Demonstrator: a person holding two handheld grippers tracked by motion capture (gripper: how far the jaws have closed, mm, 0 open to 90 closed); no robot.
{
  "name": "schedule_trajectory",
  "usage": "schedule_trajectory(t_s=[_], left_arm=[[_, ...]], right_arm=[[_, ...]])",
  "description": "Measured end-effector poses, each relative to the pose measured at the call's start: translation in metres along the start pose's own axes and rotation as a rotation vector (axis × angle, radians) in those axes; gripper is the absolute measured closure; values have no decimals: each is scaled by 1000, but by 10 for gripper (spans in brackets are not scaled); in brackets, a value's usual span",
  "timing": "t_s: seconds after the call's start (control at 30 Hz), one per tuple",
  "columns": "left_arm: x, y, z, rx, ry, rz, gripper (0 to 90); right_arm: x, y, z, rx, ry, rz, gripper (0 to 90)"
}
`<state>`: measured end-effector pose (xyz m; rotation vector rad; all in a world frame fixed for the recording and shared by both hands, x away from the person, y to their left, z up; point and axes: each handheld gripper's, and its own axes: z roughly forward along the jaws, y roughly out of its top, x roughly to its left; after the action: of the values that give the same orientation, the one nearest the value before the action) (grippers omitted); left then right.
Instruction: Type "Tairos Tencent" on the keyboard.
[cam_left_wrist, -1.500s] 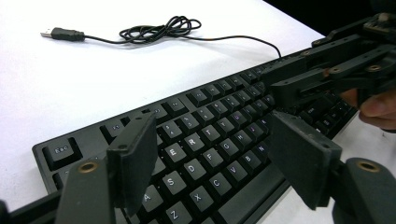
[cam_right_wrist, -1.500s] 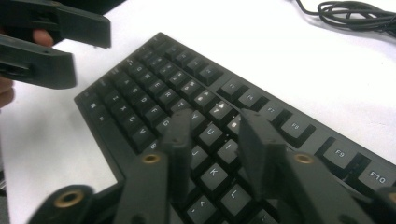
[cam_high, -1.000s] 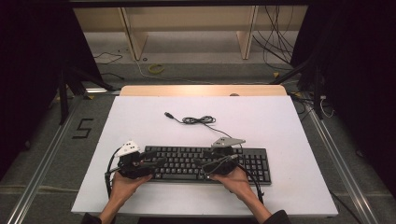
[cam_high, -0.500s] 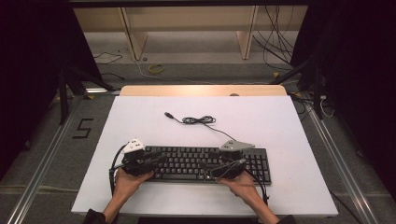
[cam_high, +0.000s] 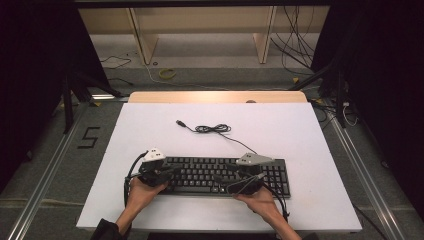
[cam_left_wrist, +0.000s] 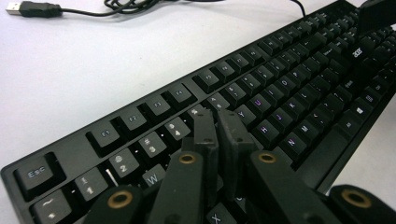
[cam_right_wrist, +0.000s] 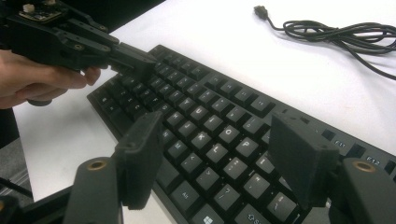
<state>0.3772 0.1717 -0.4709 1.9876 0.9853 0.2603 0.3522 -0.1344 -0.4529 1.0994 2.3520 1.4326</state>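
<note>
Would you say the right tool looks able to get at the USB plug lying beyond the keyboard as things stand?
Probably yes. The right tool hovers open over the keyboard, holding nothing, and the USB plug lies on bare table with just its coiled cable nearby; it would need a forward reach.

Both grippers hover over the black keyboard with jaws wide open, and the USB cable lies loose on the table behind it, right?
Not both. The left gripper is shut, its jaws pressed together over the keyboard, as the left gripper view shows. The right gripper is open; the USB cable lies loose.
</note>
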Motion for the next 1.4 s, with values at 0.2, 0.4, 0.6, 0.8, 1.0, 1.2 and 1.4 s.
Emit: schedule_trajectory(t_s=[0.2, 0.4, 0.6, 0.8, 1.0, 1.2, 1.4], left_arm=[[0, 2, 6, 33, 2, 7, 892], [1, 4, 10, 45, 6, 6, 893], [0, 6, 15, 66, 7, 17, 893], [-1, 5, 21, 112, 18, 21, 896], [-5, 6, 22, 116, 46, 43, 897], [-4, 9, 16, 83, 29, 13, 789], [-5, 8, 9, 40, 5, -16, 647]], right_arm=[[0, -2, -2, -9, -4, -1, 353], [2, -3, -4, -20, -3, -4, 340], [3, -3, -5, -26, -4, -7, 337], [4, -3, -5, -26, 0, -7, 338], [3, -2, -6, -32, -5, -4, 339], [2, -1, -6, -35, -4, 0, 339], [1, 1, -4, -35, -8, 0, 340]])
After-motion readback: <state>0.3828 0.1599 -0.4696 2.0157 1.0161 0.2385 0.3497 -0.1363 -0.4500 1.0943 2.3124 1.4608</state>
